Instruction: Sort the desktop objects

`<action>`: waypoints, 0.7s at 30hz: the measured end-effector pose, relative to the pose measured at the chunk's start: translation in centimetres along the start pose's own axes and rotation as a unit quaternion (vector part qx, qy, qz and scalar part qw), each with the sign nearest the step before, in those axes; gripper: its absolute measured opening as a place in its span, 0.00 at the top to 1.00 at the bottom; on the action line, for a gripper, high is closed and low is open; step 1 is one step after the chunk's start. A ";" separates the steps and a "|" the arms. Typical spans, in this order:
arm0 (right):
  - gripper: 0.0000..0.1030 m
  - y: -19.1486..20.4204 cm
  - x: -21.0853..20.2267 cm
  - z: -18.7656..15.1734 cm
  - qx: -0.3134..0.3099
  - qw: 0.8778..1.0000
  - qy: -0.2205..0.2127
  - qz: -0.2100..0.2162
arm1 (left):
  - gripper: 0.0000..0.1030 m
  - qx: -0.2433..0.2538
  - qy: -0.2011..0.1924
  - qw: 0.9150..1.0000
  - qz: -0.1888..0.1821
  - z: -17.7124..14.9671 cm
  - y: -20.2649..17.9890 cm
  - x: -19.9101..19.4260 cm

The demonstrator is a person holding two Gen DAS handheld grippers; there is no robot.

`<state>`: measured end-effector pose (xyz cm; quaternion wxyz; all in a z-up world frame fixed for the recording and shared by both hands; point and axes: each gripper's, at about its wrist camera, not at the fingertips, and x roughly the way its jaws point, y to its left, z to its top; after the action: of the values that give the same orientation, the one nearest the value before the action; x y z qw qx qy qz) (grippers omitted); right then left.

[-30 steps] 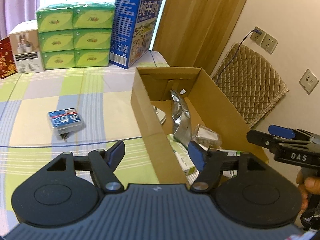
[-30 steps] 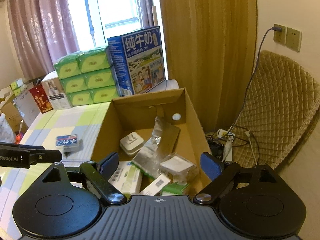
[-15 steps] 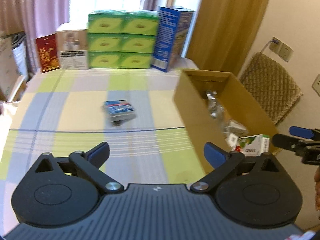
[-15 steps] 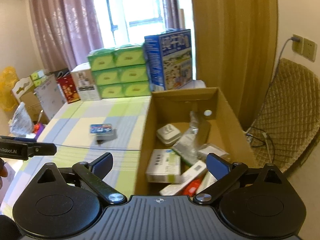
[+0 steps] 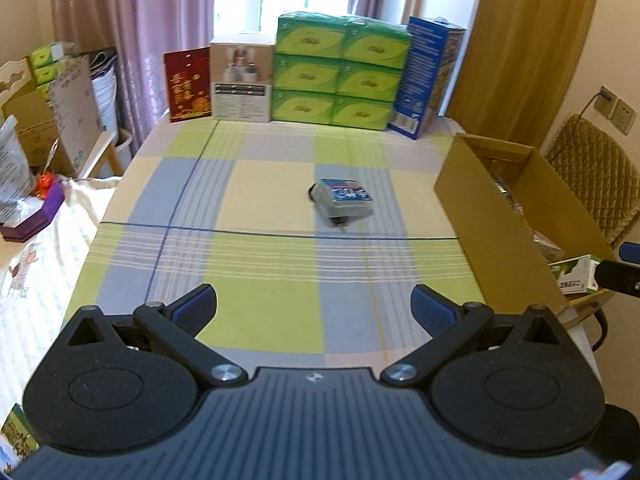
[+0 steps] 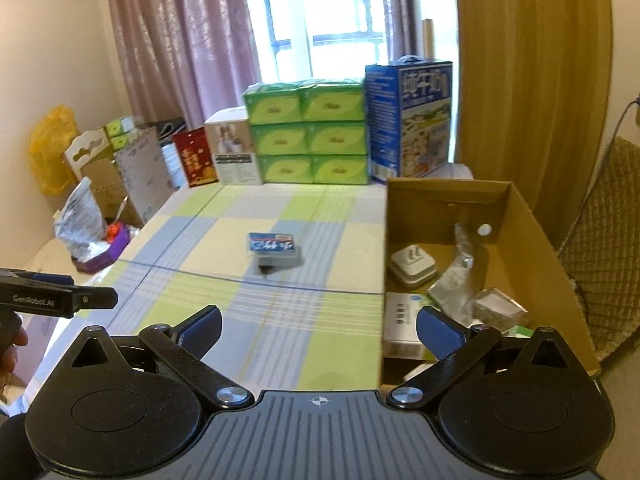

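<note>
A small grey box with a blue label [image 5: 343, 201] [image 6: 275, 251] lies alone in the middle of the checked tablecloth [image 5: 260, 272]. An open cardboard box [image 5: 480, 216] [image 6: 516, 216] stands at the table's right edge and holds a white adapter [image 6: 413, 266], a silver pouch [image 6: 460, 280] and several small cartons. My left gripper [image 5: 314, 306] hovers open and empty above the near part of the table. My right gripper [image 6: 318, 326] is open and empty too, over the box's left wall. Each gripper's tip shows at the edge of the other's view.
Green tissue packs [image 5: 340, 72], a blue milk carton [image 5: 430, 76], a white box [image 5: 242, 80] and a red card [image 5: 188, 84] line the table's far edge. A quilted chair [image 5: 592, 176] stands right of the box. Bags and cartons crowd the floor at left [image 6: 92, 184].
Both grippers have pulled back and swung left, away from the cardboard box. More of the table and the grey box now shows. Both stayed open and empty.
</note>
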<state>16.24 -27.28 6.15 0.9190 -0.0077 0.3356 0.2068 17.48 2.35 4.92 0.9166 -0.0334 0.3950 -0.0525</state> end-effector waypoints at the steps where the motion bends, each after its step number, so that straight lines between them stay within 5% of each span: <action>1: 0.02 0.3 0.2 0.0 -0.002 1.000 0.002 0.001 | 0.01 0.000 0.001 1.000 0.002 -0.1 0.2 0.1; 21: 0.02 3.6 4.9 -0.2 -0.024 0.999 0.033 0.018 | 0.01 0.002 0.011 1.000 0.026 -1.3 2.4 2.8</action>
<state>18.12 -22.14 3.40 0.9032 -0.0304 0.3607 0.2306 18.58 4.33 1.77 0.9134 -0.0207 0.4054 -0.0300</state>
